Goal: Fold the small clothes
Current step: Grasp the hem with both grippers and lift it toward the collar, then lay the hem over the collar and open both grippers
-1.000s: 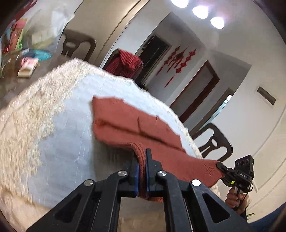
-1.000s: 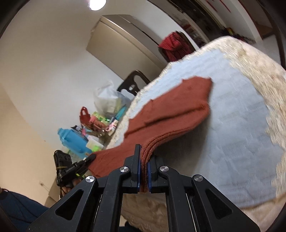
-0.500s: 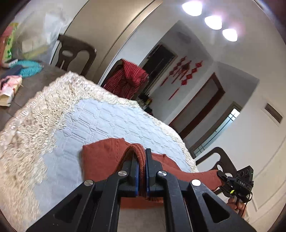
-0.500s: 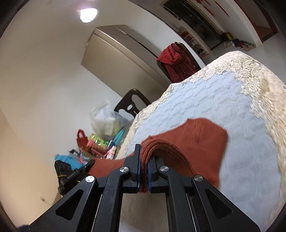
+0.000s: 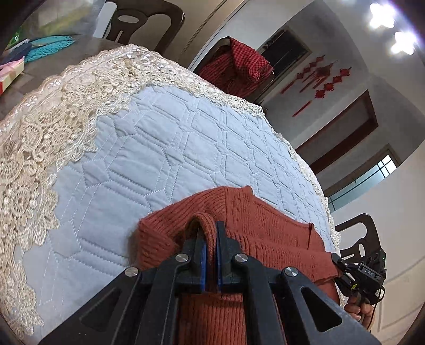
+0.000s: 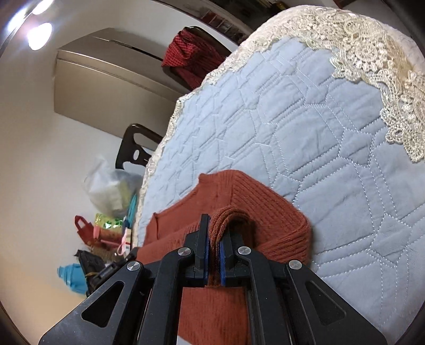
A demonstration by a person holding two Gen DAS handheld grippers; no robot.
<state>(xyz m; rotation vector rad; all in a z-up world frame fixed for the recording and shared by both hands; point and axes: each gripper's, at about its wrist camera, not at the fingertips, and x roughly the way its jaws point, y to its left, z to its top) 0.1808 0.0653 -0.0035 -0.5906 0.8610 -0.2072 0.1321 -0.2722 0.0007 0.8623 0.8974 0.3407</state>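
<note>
A rust-red knitted garment (image 5: 265,233) lies folded over on the pale blue quilted table cover (image 5: 164,148). My left gripper (image 5: 209,233) is shut on a bunched edge of the knit at its left end. My right gripper (image 6: 215,233) is shut on a thick fold of the same garment (image 6: 249,201) at its right end. In the left wrist view the right gripper (image 5: 342,262) shows at the garment's far corner, with a hand below it. The other gripper's dark body (image 6: 106,270) appears at the left in the right wrist view.
Cream lace (image 5: 53,111) borders the quilted cover (image 6: 332,138). Dark chairs (image 5: 143,18) stand around the table; one carries a red checked cloth (image 5: 239,69). A plastic bag (image 6: 111,188), a blue bottle (image 6: 71,278) and small packets sit beyond the table's left side.
Both grippers carried the garment's held edge forward and down over the rest of it, so the knit now lies doubled and much shorter. Both stayed shut on the cloth.
</note>
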